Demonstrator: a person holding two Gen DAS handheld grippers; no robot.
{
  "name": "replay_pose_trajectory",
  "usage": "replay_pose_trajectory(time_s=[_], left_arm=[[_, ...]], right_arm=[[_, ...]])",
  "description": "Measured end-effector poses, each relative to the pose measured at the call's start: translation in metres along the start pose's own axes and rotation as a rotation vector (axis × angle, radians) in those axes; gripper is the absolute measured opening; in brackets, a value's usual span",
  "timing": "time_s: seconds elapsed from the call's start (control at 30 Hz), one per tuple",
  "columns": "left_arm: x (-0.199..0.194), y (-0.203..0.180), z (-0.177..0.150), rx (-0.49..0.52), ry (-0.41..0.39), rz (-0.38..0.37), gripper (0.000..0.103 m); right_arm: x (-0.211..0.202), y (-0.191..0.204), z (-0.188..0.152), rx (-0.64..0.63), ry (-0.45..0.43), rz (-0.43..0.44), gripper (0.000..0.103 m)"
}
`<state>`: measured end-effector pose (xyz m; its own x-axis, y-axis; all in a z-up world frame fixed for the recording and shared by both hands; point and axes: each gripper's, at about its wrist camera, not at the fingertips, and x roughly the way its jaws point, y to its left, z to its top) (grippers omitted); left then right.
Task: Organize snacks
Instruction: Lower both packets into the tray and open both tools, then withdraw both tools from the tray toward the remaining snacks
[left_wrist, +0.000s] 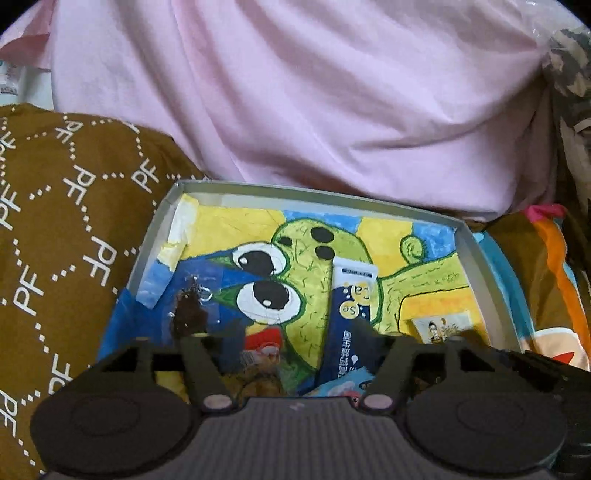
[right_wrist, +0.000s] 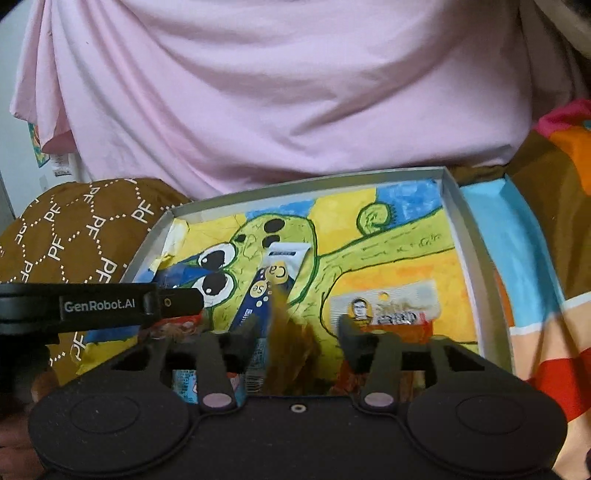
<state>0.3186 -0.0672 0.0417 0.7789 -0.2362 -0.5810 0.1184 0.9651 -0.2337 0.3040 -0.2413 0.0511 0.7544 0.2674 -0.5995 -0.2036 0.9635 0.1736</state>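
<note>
A shallow grey box (left_wrist: 155, 236) (right_wrist: 461, 229), lined with a painted green cartoon creature, holds the snacks. A blue-and-white packet (left_wrist: 351, 295) (right_wrist: 273, 277) lies near its middle, and a pale packet with a small portrait (left_wrist: 439, 326) (right_wrist: 388, 308) lies to the right. My left gripper (left_wrist: 280, 332) is open over the box's near left part, above a red packet (left_wrist: 264, 339) and beside a dark snack in clear wrap (left_wrist: 190, 314). My right gripper (right_wrist: 299, 326) is open. A blurred brown snack (right_wrist: 291, 343) hangs between its fingers, clear of both pads.
A person in a pink shirt (left_wrist: 295, 92) (right_wrist: 258, 92) sits just behind the box. Brown cloth with a white PF pattern (left_wrist: 66, 221) (right_wrist: 74, 229) lies to the left and a bright striped cloth (left_wrist: 554, 277) (right_wrist: 535, 277) to the right. More packets crowd the box's near edge.
</note>
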Motion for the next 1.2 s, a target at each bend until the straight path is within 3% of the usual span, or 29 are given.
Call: replay_pose_trajectory(time_s=[0.07,0.2,0.37,0.47,0.73,1.2], left_arm=[[-0.005,-0.001,0.001,0.003,-0.014,-0.001,0.084],[-0.018,-0.004,0.002,0.009,-0.037,-0.011,0.101],[-0.041,-0.006,0.002,0.018,-0.057,-0.018,0.103],[-0.056,-0.007,-0.001,0.018,-0.060,-0.018,0.103],[-0.108,0.000,-0.020,-0.006,-0.123,-0.004,0.103],[-0.178,0.017,-0.063,0.009,-0.142,0.036,0.103]], right_arm=[[-0.006,0.002,0.001,-0.021,-0.019,-0.013,0.072],[-0.023,0.003,0.001,-0.044,-0.065,-0.033,0.082],[-0.053,0.006,-0.002,-0.058,-0.138,-0.063,0.097],[-0.078,0.009,-0.007,-0.061,-0.193,-0.074,0.101],[-0.137,0.028,-0.022,-0.095,-0.297,-0.083,0.102],[-0.217,0.058,-0.068,-0.092,-0.355,-0.100,0.102]])
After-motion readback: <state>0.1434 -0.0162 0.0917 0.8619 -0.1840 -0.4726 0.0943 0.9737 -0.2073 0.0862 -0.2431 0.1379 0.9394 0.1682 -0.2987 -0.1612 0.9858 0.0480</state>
